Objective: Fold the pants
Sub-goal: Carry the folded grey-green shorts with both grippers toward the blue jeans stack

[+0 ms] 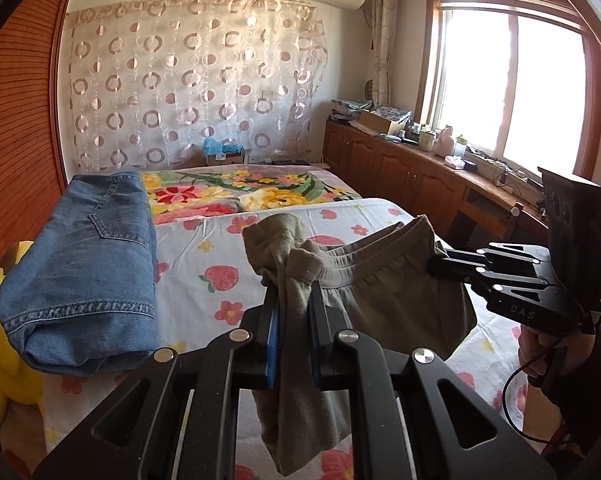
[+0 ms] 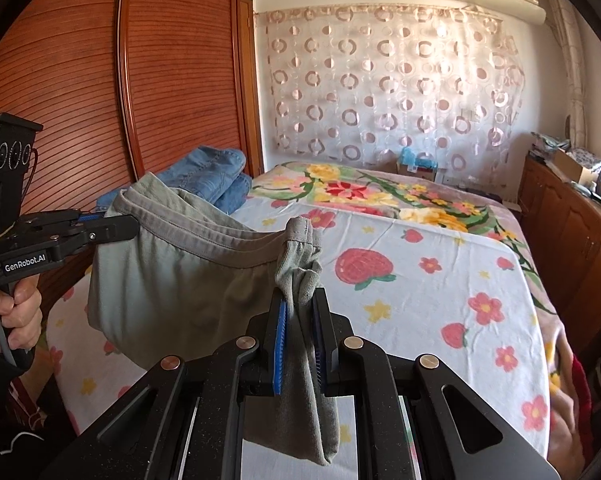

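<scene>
Olive-grey pants (image 1: pixel 384 292) hang in the air above the bed, stretched along the waistband between both grippers. My left gripper (image 1: pixel 294 300) is shut on one bunched end of the waistband, and cloth droops below its jaws. My right gripper (image 2: pixel 300 308) is shut on the other end of the pants (image 2: pixel 172 280) in the same way. Each gripper shows in the other's view: the right gripper (image 1: pixel 440 266) at the right, the left gripper (image 2: pixel 122 226) at the left, each held by a hand.
Folded blue jeans (image 1: pixel 84 268) lie on the bed's left side near the wooden wardrobe (image 2: pixel 100 92). A strawberry-print sheet (image 2: pixel 420 288) covers the bed, with a floral blanket (image 1: pixel 240 190) beyond. A yellow plush toy (image 1: pixel 0 340) sits left. Wooden cabinets (image 1: pixel 400 168) run under the window.
</scene>
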{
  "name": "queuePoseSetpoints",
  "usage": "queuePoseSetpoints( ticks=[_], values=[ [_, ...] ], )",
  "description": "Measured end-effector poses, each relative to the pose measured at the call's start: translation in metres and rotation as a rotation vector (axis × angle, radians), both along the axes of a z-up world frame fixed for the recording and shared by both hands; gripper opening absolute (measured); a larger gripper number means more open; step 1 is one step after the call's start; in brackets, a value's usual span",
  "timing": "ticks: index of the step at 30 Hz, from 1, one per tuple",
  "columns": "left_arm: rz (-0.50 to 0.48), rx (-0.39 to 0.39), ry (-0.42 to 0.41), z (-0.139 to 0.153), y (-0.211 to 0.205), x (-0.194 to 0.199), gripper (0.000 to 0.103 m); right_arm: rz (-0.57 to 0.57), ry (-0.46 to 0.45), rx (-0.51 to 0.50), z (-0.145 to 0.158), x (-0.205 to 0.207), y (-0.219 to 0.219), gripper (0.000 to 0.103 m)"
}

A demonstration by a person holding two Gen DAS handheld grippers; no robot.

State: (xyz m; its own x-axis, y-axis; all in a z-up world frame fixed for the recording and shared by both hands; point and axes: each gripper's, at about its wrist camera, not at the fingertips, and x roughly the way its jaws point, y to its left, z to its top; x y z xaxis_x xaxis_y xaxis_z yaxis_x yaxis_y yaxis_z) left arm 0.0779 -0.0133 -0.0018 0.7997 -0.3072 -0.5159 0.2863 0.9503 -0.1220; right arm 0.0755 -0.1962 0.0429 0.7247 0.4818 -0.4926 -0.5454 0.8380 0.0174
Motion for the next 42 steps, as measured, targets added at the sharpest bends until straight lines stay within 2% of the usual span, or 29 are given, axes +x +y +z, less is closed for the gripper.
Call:
queuePoseSetpoints(
  ticks=[13,22,32,42],
  values=[
    [0.029,-0.001,0.025,-0.001,0.016,0.034,0.013,0.048,0.019,-0.041,0.009,0.062,0.027,0.012],
    [0.037,-0.003,0.039,-0.002,0.024,0.055,0.013,0.061,0.031,-0.051,0.008,0.09,0.032,0.012],
    [0.06,0.011,-0.012,0.02,0.034,0.057,0.013,0.088,-0.019,-0.068,0.025,0.105,0.045,0.012],
    [0.162,0.018,-0.063,0.047,0.076,0.053,0.013,0.172,-0.097,-0.063,0.051,0.13,0.078,0.012]
  ],
)
